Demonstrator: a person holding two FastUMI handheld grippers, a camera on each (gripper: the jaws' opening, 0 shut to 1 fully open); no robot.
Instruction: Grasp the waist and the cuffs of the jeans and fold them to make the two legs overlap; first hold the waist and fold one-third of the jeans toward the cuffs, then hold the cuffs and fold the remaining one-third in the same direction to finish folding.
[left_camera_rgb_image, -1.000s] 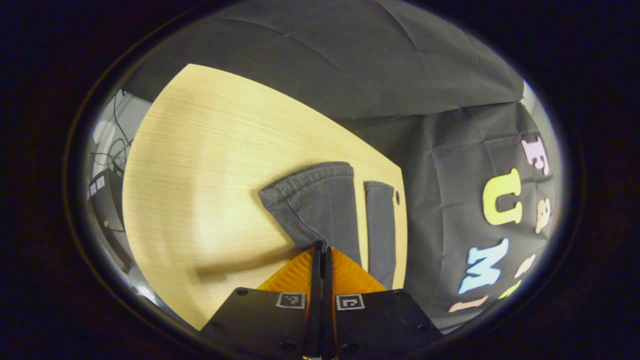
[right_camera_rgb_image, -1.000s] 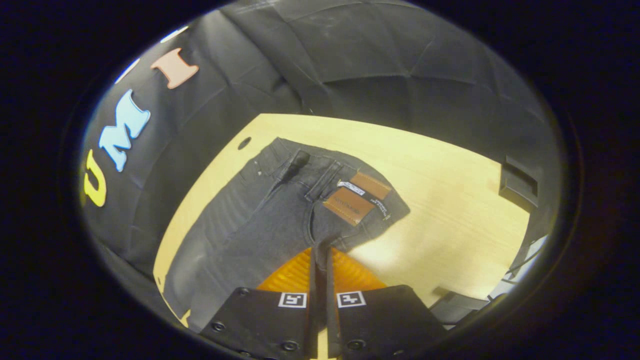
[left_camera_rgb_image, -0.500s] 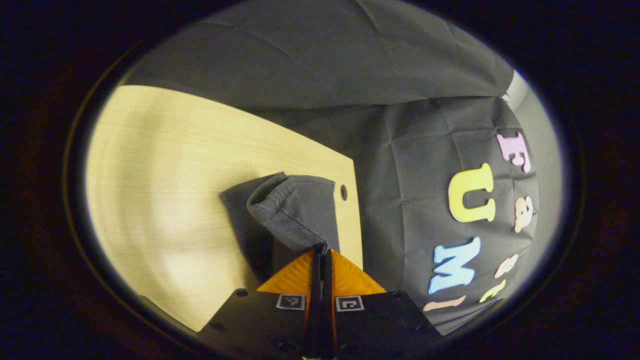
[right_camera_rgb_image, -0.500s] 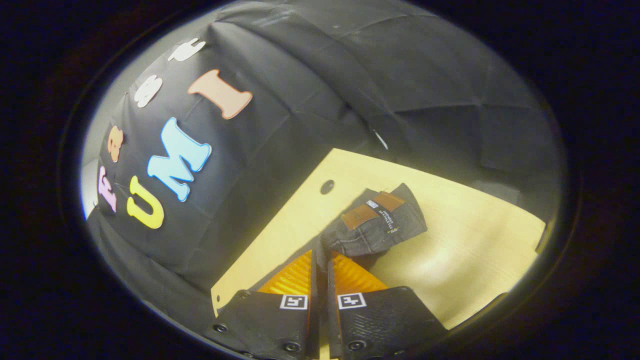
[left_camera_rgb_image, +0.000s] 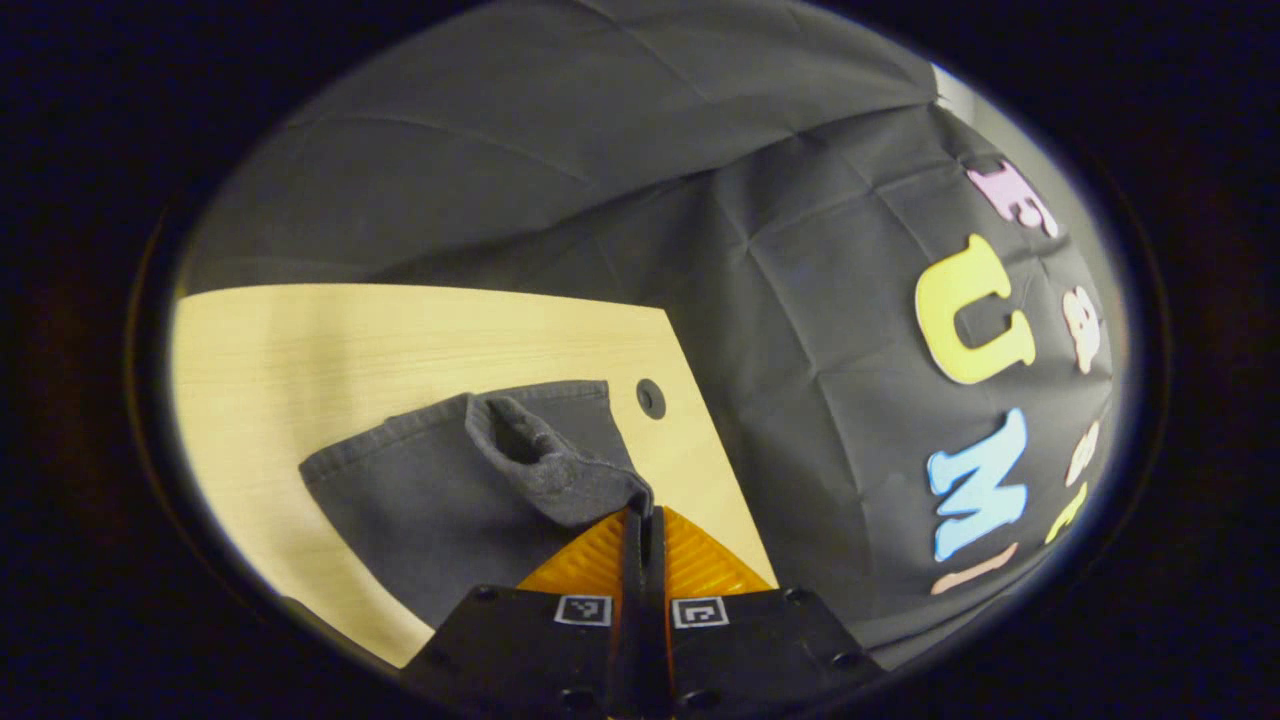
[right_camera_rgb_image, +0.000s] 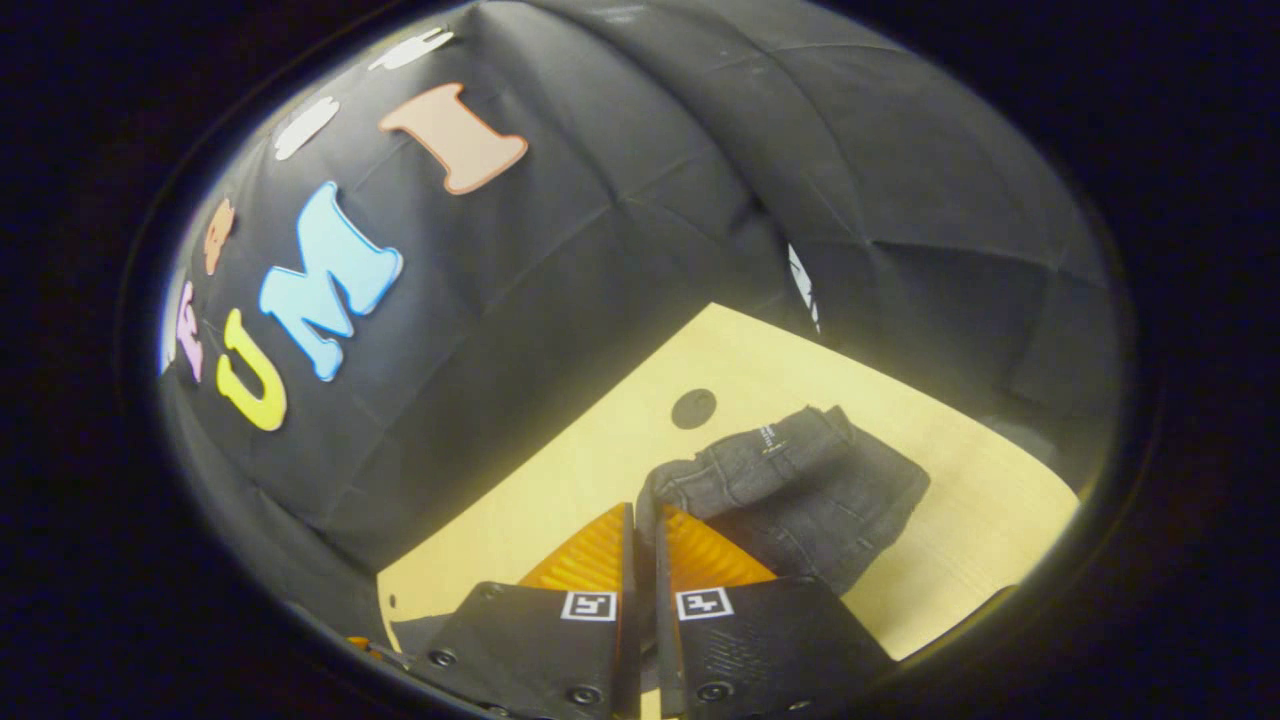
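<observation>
The jeans (left_camera_rgb_image: 440, 490) lie on the worktop (left_camera_rgb_image: 330, 340) near its edge hole (left_camera_rgb_image: 651, 398). Your left claw (left_camera_rgb_image: 641, 512) is pinching a raised cuff just ahead of its tips, with the other leg flat beneath. Your right claw (right_camera_rgb_image: 643, 510) is pinching the bunched waist (right_camera_rgb_image: 790, 480), which lies just beyond and right of its tips.
</observation>
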